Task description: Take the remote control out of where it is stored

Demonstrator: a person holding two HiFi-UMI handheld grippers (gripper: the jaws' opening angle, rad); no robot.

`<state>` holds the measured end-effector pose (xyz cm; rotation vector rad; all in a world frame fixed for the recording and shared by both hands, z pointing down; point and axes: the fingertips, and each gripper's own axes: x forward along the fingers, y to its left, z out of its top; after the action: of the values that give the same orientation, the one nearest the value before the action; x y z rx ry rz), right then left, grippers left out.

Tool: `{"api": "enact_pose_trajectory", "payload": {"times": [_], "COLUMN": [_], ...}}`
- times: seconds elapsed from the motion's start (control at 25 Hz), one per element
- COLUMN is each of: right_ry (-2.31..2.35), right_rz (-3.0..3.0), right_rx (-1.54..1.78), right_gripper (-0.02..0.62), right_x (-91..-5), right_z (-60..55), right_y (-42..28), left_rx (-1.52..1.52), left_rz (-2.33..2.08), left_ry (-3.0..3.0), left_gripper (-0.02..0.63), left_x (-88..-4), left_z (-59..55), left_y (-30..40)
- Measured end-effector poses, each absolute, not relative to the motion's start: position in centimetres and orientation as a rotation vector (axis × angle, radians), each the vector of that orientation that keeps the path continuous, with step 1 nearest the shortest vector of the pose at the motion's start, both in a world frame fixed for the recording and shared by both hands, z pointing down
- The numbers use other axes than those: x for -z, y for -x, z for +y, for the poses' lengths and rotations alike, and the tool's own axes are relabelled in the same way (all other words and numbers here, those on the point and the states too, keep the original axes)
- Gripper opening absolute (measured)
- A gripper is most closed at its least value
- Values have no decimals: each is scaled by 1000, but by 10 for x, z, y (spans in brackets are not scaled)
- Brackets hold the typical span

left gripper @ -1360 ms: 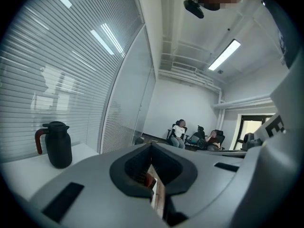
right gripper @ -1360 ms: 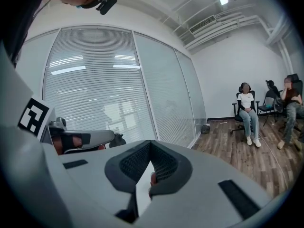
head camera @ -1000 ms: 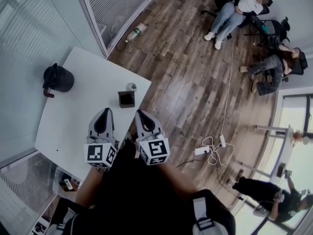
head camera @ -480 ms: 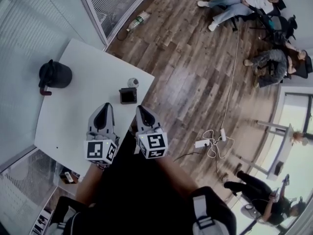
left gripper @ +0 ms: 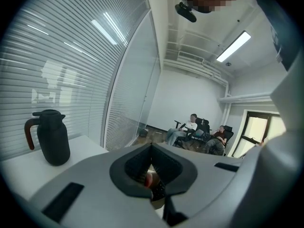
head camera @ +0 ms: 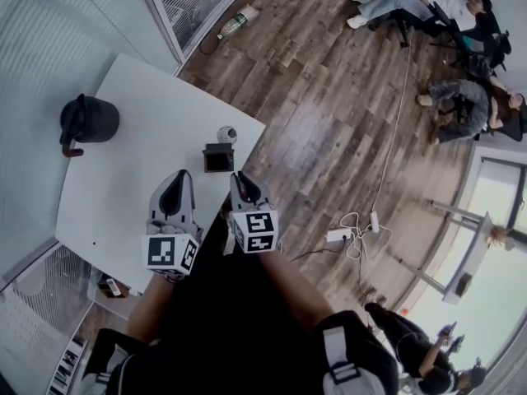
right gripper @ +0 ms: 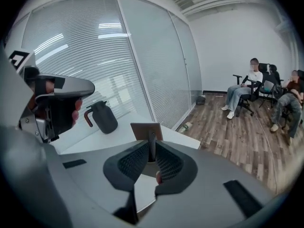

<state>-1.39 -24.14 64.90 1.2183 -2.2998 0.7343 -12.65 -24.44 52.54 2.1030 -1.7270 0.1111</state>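
Observation:
A small dark open-topped box stands near the white table's right edge; in the right gripper view the box shows brown, straight beyond the jaws. No remote control shows clearly; the box's inside is dark. My left gripper hovers over the table's near part, jaws together, nothing between them. My right gripper sits just short of the box, jaws together too and holding nothing. Looking along them, the left gripper and right gripper each show closed tips.
A black jug with a brown handle stands at the table's far left. A small round object lies behind the box. Small items sit on a shelf under the table. People sit on chairs across the wooden floor; a power strip lies there.
The head view has shifted, so table and box sit slightly lower and closer to the right gripper's tip. Both grippers keep their pose and stay shut.

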Motion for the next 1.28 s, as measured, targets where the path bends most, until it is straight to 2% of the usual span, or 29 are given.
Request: {"api": "enact_pose_trajectory", "payload": {"times": [0.32,1.28], "right_ry": [-1156,-1153], "right_rz": [-2247,-2217], "right_rx": [-759,-705], "right_gripper": [65,66], "right_x": [-678,-700], "right_z": [-246,-266], "right_y": [23,37], "left_rx": [-115,-124], "left_rz": [-1698,-1680], "left_ry": [-2079,-2012], "left_gripper": [-2,-2], "left_x": [-541,-563], "left_z": [-254,-252], "left_y": [126,138]}}
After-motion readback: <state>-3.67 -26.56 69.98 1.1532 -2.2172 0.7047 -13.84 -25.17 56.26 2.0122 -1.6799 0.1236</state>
